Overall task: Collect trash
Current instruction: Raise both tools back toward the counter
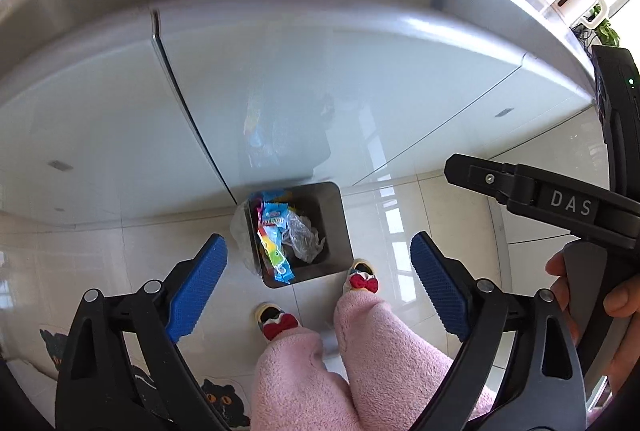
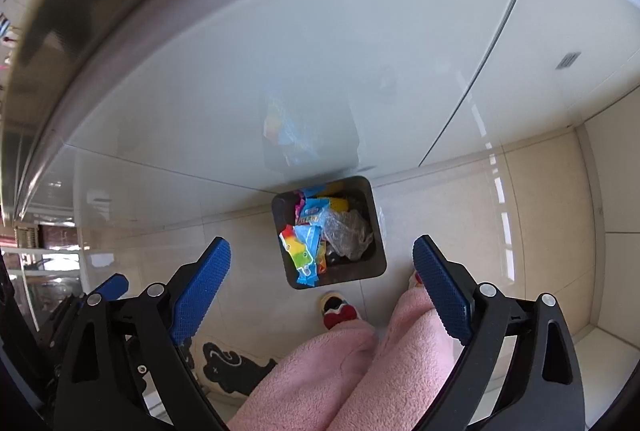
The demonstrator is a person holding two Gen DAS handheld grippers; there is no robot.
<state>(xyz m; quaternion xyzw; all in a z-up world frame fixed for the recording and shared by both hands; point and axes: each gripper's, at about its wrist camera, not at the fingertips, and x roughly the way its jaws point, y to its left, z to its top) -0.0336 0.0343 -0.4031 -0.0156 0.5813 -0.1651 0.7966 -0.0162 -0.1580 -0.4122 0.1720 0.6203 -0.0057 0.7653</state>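
Down on the tile floor we've got both grippers, left and right, spread wide above the bin full of wrappers.

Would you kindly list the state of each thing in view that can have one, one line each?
left gripper: open, holding nothing, high above the bin.
right gripper: open, holding nothing, also above the bin.
trash bin: upright on the floor, no lid visible, partly filled.
colorful wrappers: inside the bin, piled along one side.
clear plastic wrap: crumpled, inside the bin beside the wrappers.
cabinet doors: shut.
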